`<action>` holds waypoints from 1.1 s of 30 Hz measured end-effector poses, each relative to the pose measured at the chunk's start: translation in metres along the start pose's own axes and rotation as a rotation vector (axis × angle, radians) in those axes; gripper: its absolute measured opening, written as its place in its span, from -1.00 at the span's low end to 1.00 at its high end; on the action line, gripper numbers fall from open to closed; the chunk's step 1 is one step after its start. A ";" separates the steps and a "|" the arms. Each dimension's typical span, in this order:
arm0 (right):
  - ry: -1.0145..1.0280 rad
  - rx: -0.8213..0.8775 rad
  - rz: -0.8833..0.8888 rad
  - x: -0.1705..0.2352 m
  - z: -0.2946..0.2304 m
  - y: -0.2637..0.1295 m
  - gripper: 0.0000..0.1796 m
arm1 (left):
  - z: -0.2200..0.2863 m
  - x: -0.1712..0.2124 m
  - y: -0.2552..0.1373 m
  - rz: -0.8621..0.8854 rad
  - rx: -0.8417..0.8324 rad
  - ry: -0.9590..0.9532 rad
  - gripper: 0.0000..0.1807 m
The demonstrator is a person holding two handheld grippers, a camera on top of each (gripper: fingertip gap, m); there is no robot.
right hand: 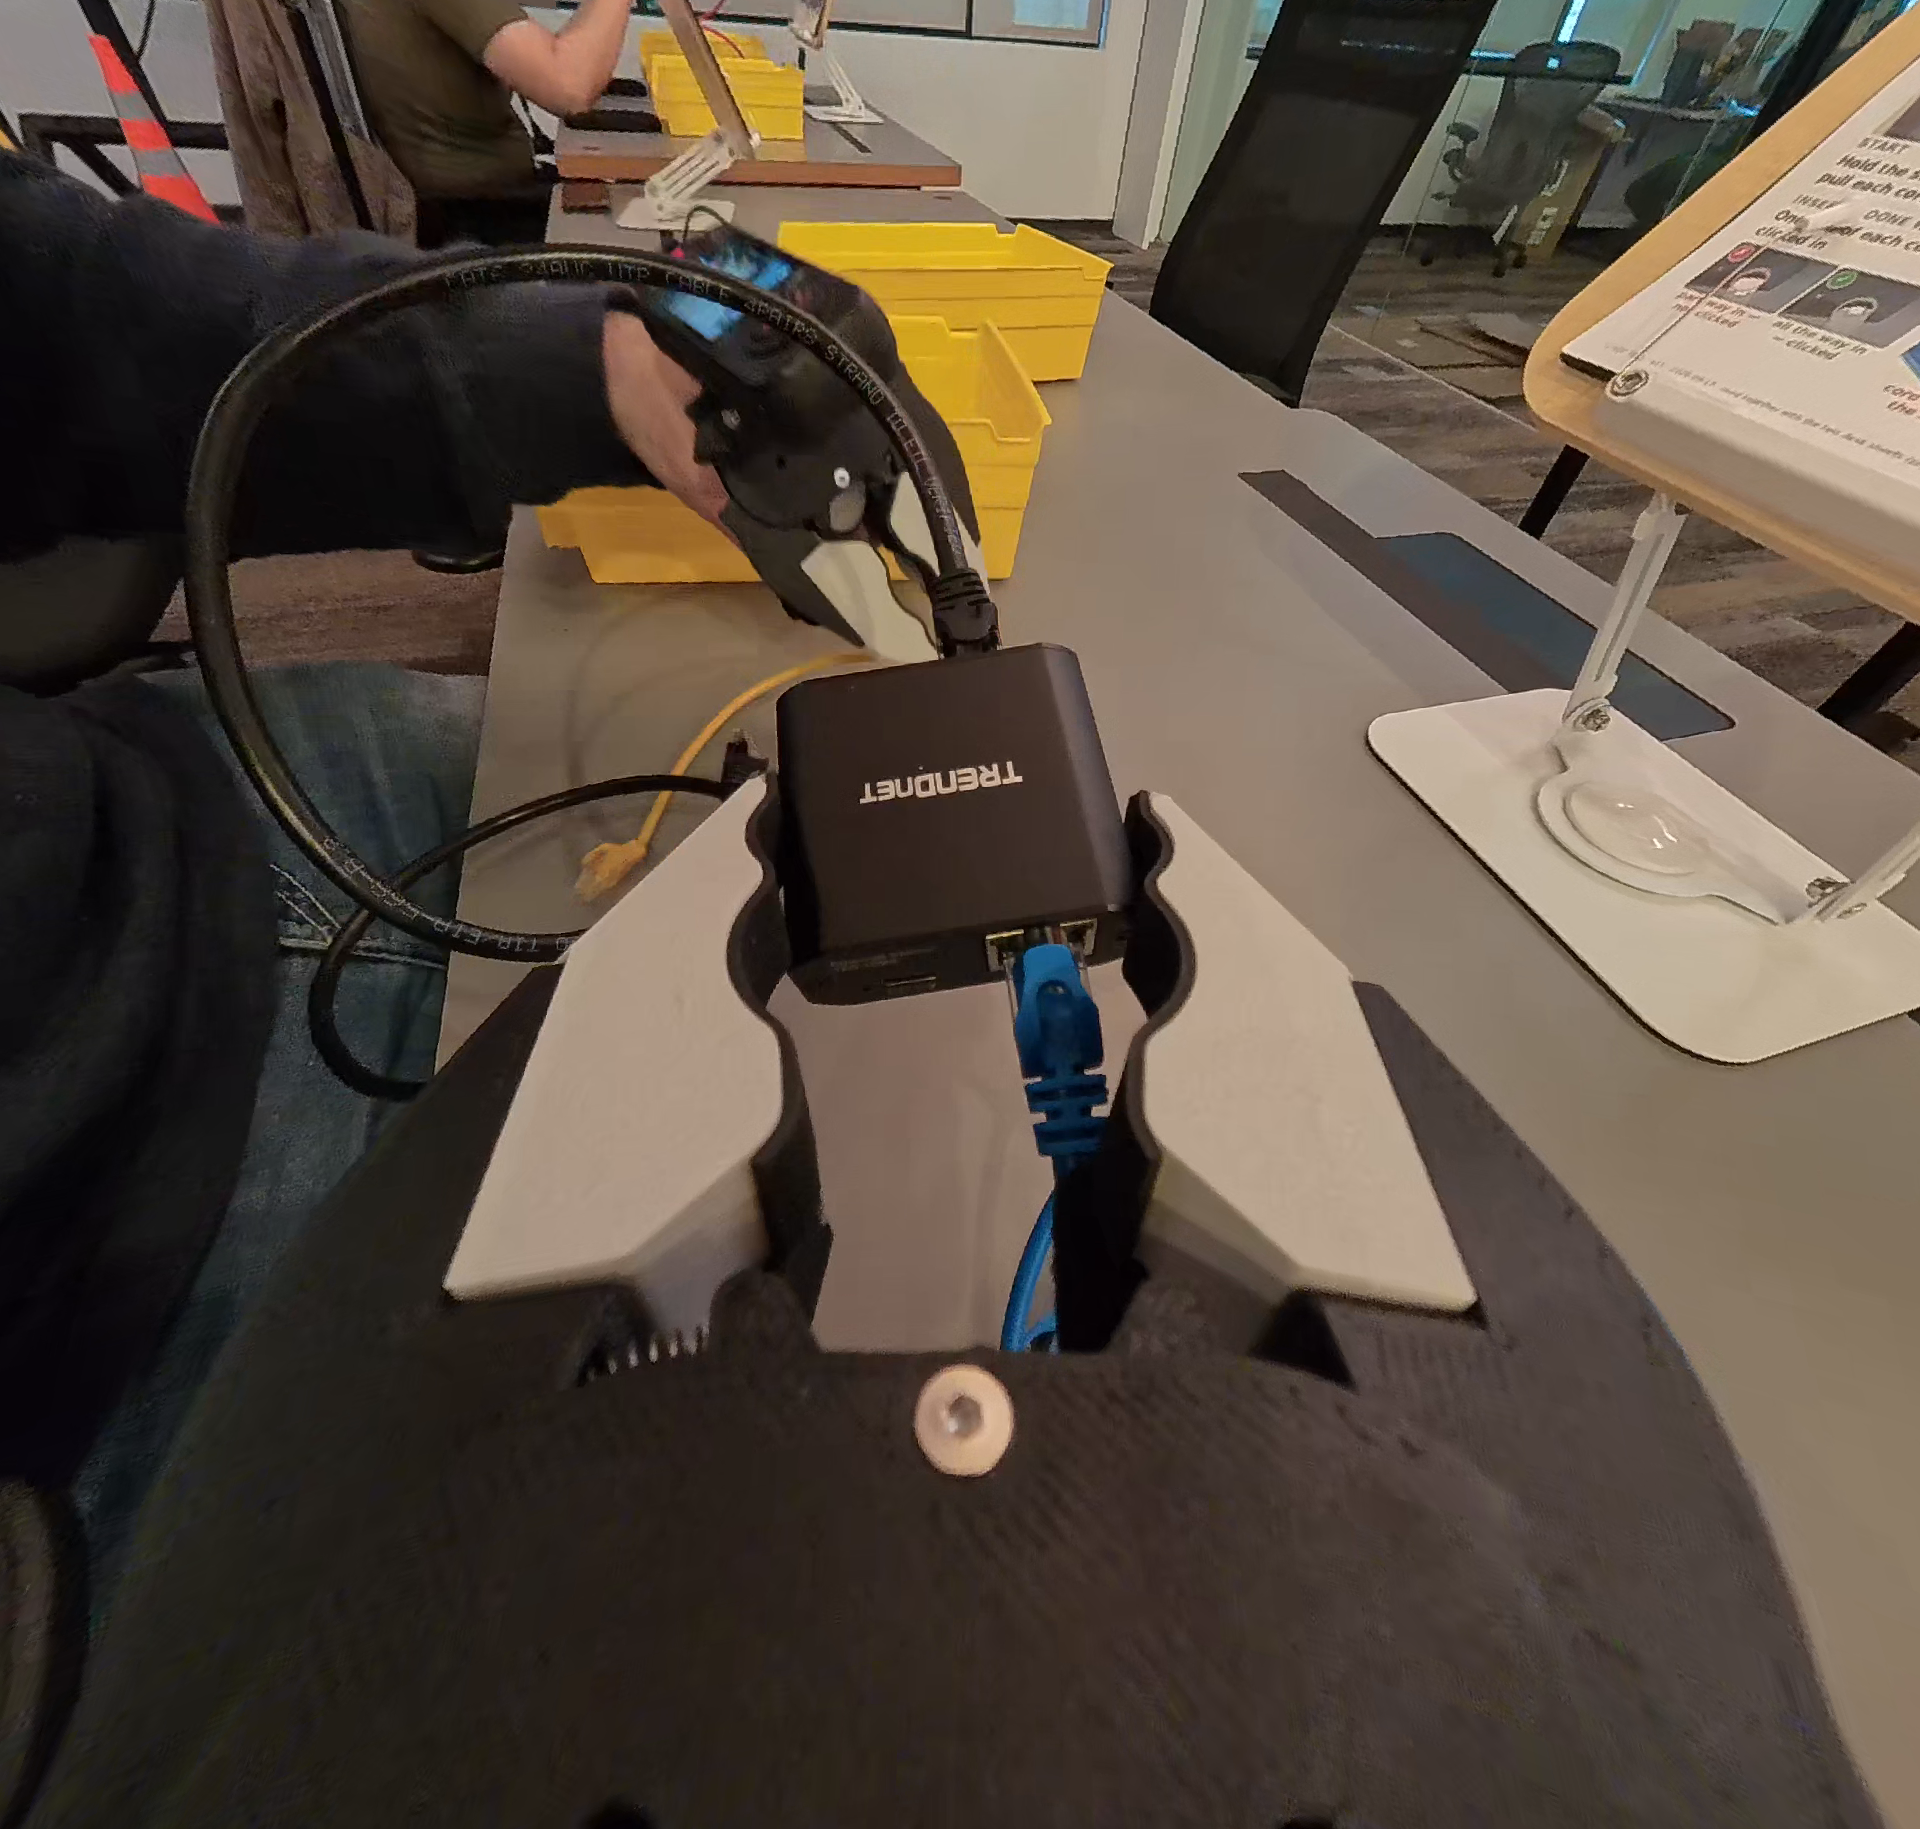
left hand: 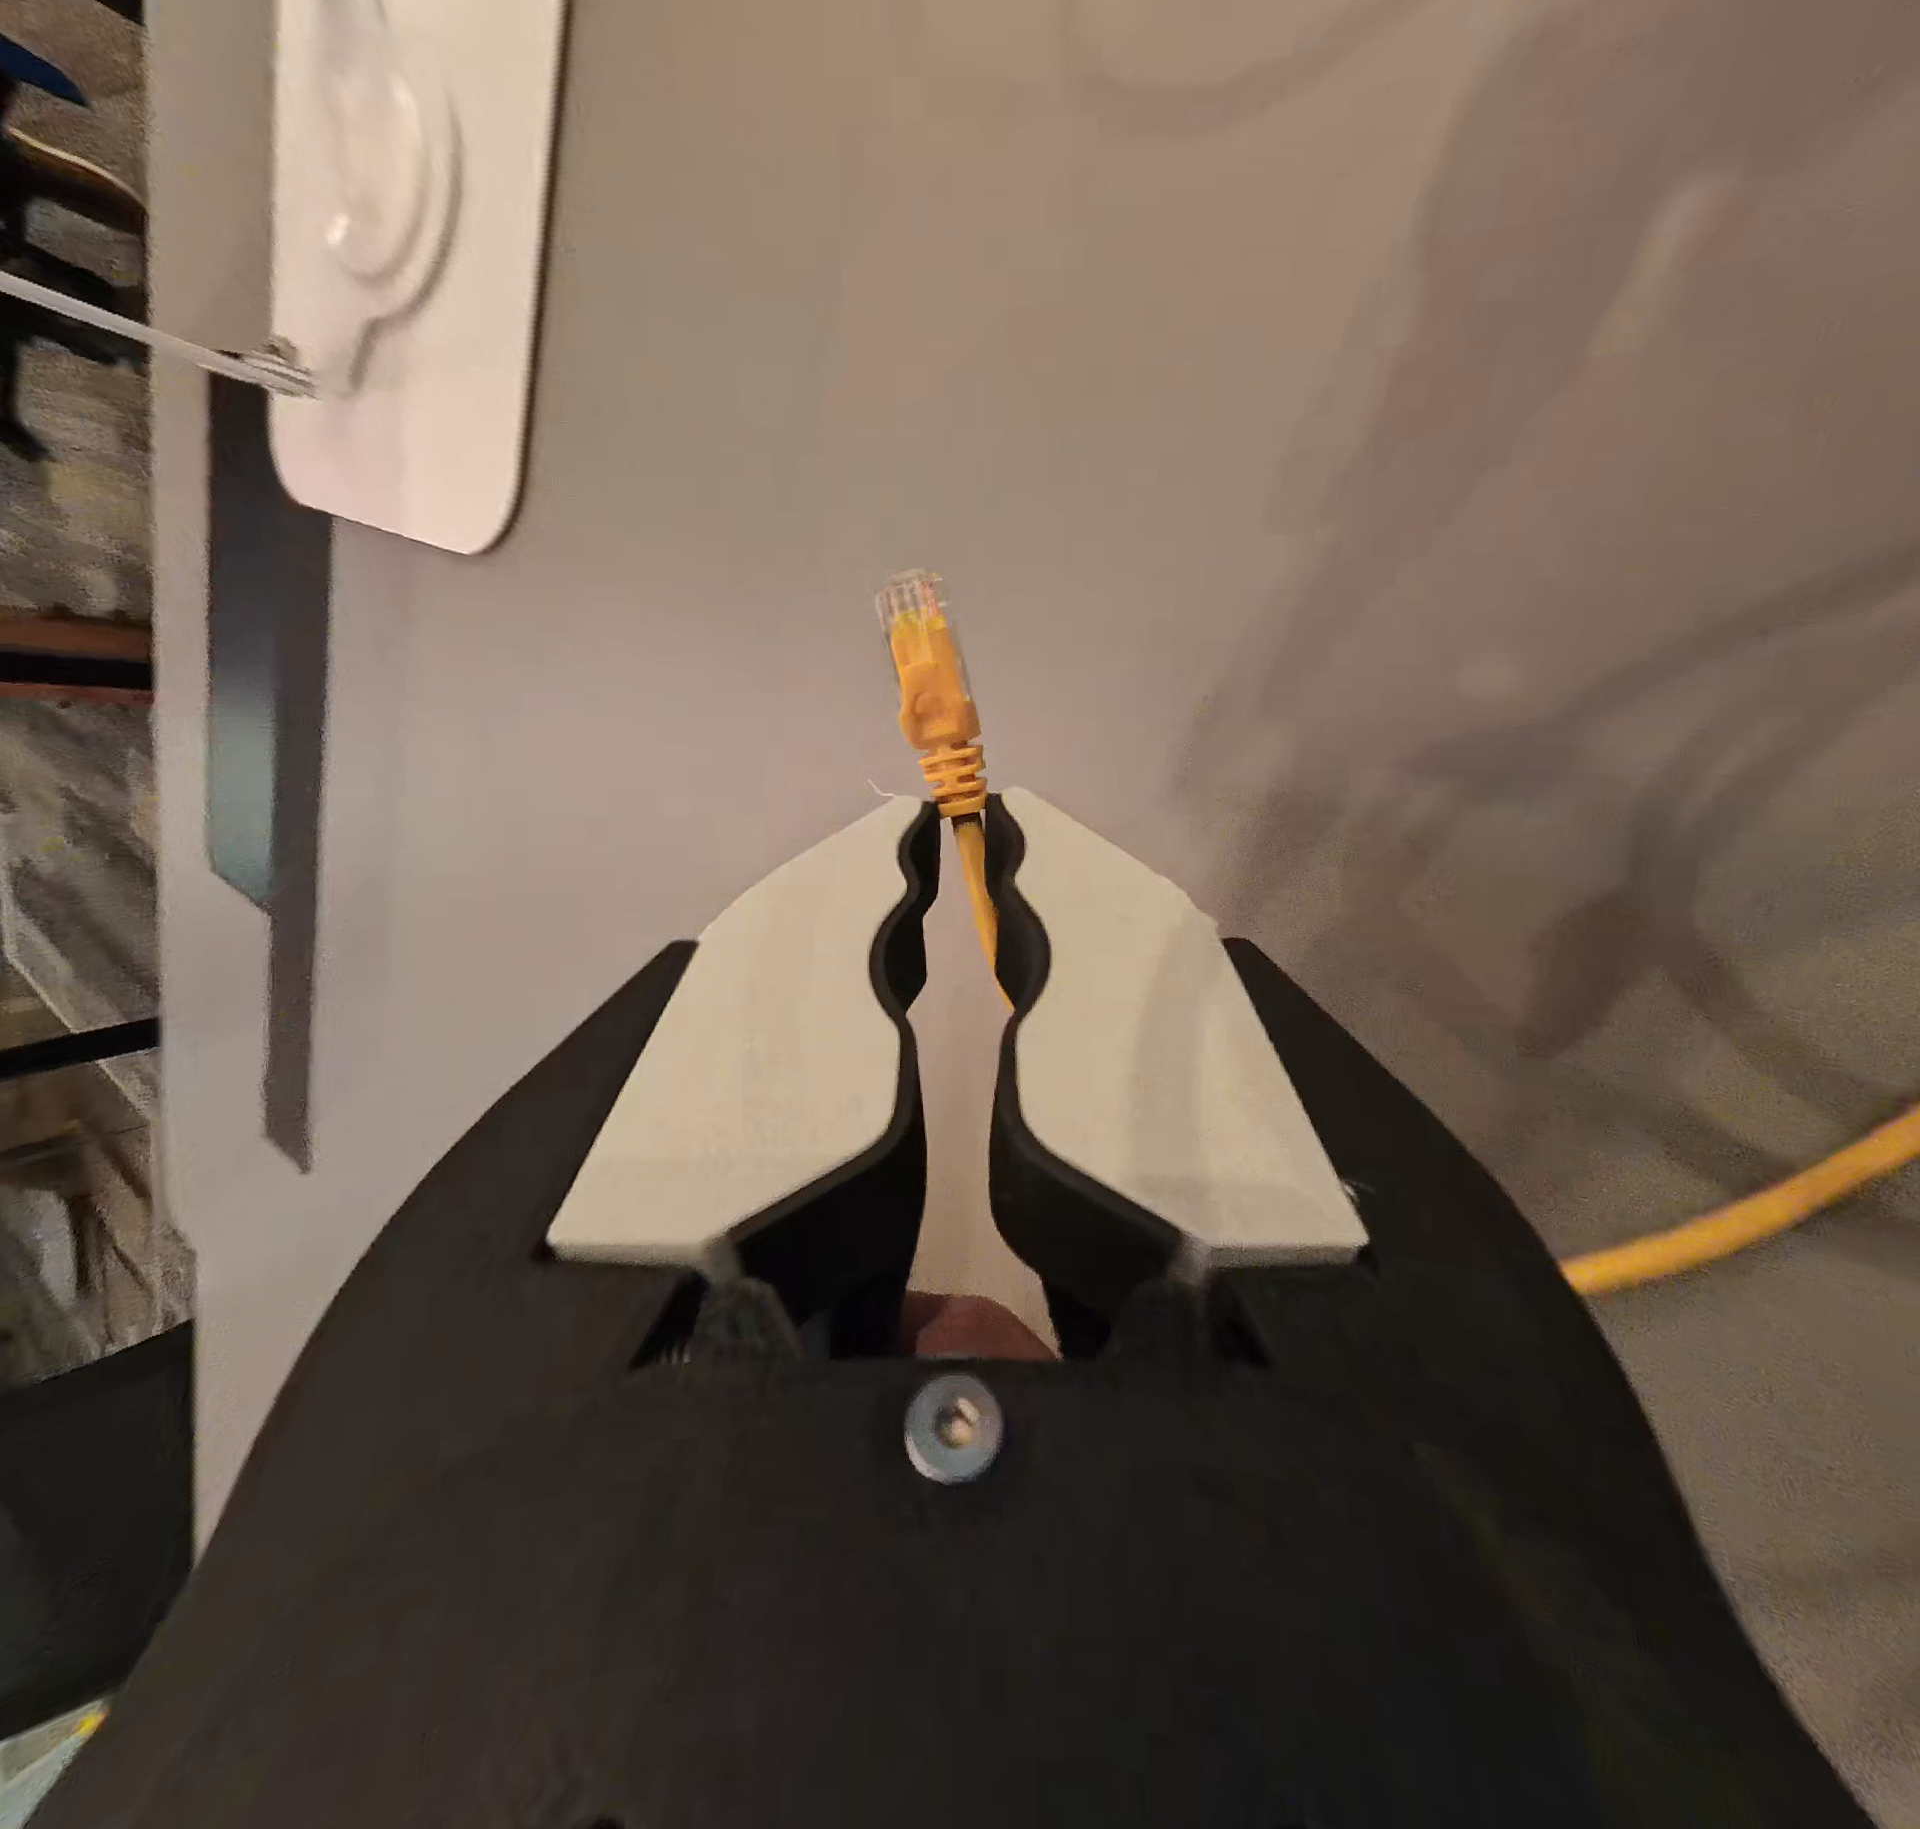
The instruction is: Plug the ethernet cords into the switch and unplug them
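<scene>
My right gripper (right hand: 951,813) is shut on the black switch (right hand: 935,792) and holds it by its two sides just above the grey table (right hand: 1247,574). A blue ethernet cord (right hand: 1060,1041) is plugged into the switch's near face and runs back between the fingers. A black cord (right hand: 961,605) is plugged into the far side and loops to the left. My left gripper (left hand: 961,803) is shut on a yellow ethernet cord (left hand: 935,688), with the plug sticking out past the fingertips. It also shows in the right wrist view (right hand: 894,626), just behind the switch.
The yellow cord's other plug (right hand: 613,860) and a loose black plug (right hand: 740,751) lie left of the switch near the table edge. Yellow bins (right hand: 966,325) stand behind. An instruction board on a white stand (right hand: 1662,844) is at the right. A person sits at a far table. Spacing between my two grippers at the tips: around 25 cm.
</scene>
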State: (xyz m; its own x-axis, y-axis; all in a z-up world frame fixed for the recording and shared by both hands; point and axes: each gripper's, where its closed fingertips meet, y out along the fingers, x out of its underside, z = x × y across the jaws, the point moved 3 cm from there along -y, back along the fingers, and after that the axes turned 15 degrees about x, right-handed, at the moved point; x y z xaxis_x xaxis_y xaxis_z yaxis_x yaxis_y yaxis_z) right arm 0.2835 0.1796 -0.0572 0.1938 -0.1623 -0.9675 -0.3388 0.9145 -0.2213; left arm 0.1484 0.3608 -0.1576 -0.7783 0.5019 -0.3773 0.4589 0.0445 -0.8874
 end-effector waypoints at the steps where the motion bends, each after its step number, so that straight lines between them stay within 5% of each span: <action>1: 0.001 -0.001 -0.002 0.001 0.000 0.000 -0.31 | 0.000 0.004 0.008 0.011 0.007 -0.017 -0.91; 12: 0.016 -0.010 -0.001 0.004 -0.001 0.003 -0.31 | 0.007 0.017 0.040 0.020 -0.074 0.023 -0.75; 18: 0.020 -0.010 0.007 0.002 -0.001 0.002 -0.31 | 0.000 0.018 0.047 0.026 -0.089 0.028 -0.88; 26: 0.025 -0.013 0.017 0.000 0.000 0.001 -0.31 | -0.007 0.019 0.048 0.057 0.024 -0.081 -0.90; 33: 0.027 -0.011 0.018 0.000 0.000 0.001 -0.31 | -0.010 0.023 0.049 0.266 0.089 -0.276 -0.91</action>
State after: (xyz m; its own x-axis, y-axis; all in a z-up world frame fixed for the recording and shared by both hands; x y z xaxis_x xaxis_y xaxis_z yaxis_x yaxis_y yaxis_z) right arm 0.2829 0.1803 -0.0576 0.1627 -0.1554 -0.9744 -0.3523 0.9133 -0.2045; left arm 0.1571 0.3831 -0.2067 -0.7289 0.2345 -0.6431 0.6301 -0.1372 -0.7643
